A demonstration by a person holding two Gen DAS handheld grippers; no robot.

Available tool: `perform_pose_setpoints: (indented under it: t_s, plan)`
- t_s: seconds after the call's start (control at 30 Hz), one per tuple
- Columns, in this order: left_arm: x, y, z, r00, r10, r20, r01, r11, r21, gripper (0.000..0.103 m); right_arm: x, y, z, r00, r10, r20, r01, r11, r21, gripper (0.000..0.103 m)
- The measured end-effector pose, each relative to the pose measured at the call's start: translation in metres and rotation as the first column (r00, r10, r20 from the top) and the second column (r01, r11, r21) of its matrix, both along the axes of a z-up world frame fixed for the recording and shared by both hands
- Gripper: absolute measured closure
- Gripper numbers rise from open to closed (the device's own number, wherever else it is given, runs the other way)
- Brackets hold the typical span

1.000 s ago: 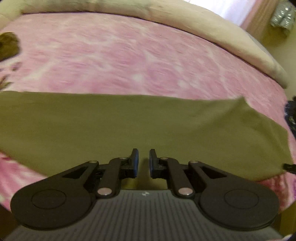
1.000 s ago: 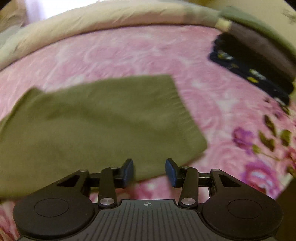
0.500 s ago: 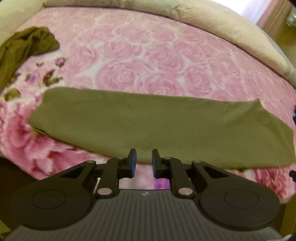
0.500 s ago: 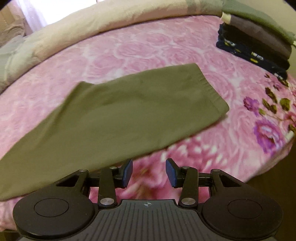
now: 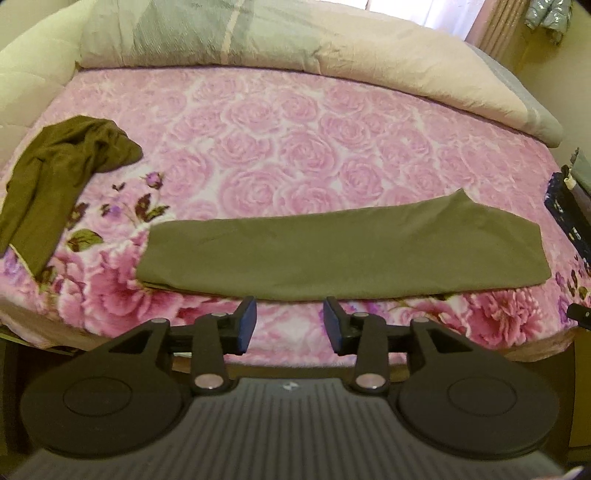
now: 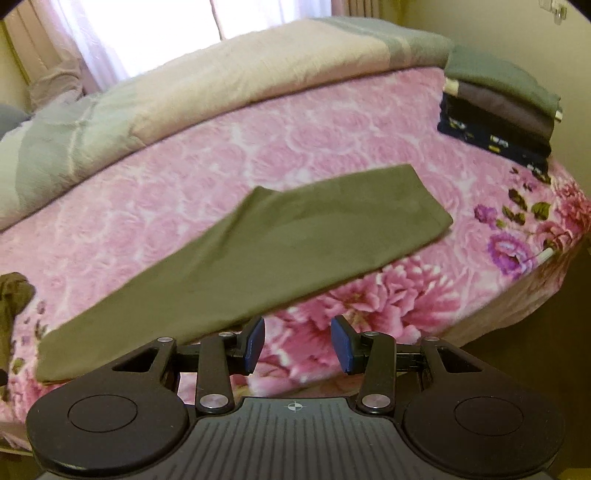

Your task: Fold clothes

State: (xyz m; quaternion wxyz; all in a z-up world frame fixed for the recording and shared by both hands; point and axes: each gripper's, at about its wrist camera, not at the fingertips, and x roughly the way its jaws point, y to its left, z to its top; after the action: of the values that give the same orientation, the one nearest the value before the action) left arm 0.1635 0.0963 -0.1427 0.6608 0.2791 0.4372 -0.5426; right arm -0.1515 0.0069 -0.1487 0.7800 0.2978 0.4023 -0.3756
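Observation:
A long olive-green garment [image 5: 343, 254] lies folded flat in a strip along the front of the pink flowered bed cover [image 5: 280, 147]; the right wrist view shows the same olive-green garment [image 6: 258, 251] running diagonally. My left gripper [image 5: 290, 321] hangs above the bed's front edge, clear of the cloth, its jaws opening with nothing between them. My right gripper [image 6: 297, 341] is open and empty, also lifted back over the front edge. A crumpled brown-olive garment [image 5: 55, 173] lies at the bed's left side.
A rolled beige and grey-green duvet [image 5: 332, 48] lines the far side of the bed. A stack of folded clothes [image 6: 498, 118] sits at the right corner. Curtains and a bright window [image 6: 147, 33] stand behind. The bed's front edge drops to a dark floor.
Both grippers have risen and pulled back from the olive garment, which now lies smaller and farther off. The left jaws have widened from nearly shut; the right jaws kept their gap.

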Motion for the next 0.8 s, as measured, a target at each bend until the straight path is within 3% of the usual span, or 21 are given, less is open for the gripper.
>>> perform_pose_setpoints:
  t_s: [0.1, 0.2, 0.5, 0.8]
  plan:
    - [0.002, 0.008, 0.009, 1.000, -0.011, 0.008, 0.011, 1.000, -0.009, 0.064, 0.003, 0.015, 0.009, 1.000, -0.019, -0.025, 0.019, 1.000, 0.004, 0.059]
    - [0.006, 0.016, 0.014, 1.000, -0.014, 0.008, 0.014, 1.000, -0.010, 0.064, 0.006, 0.029, 0.016, 0.999, -0.031, -0.044, 0.031, 1.000, -0.002, 0.014]
    - [0.016, 0.037, 0.036, 1.000, -0.025, 0.017, 0.025, 0.999, -0.027, 0.061, 0.014, 0.055, 0.039, 0.995, -0.015, -0.097, 0.012, 0.999, -0.031, 0.014]
    - [0.023, 0.051, 0.048, 1.000, -0.009, 0.018, 0.010, 0.999, -0.037, 0.059, 0.042, 0.082, 0.049, 0.987, 0.106, -0.119, -0.112, 0.992, -0.050, 0.014]
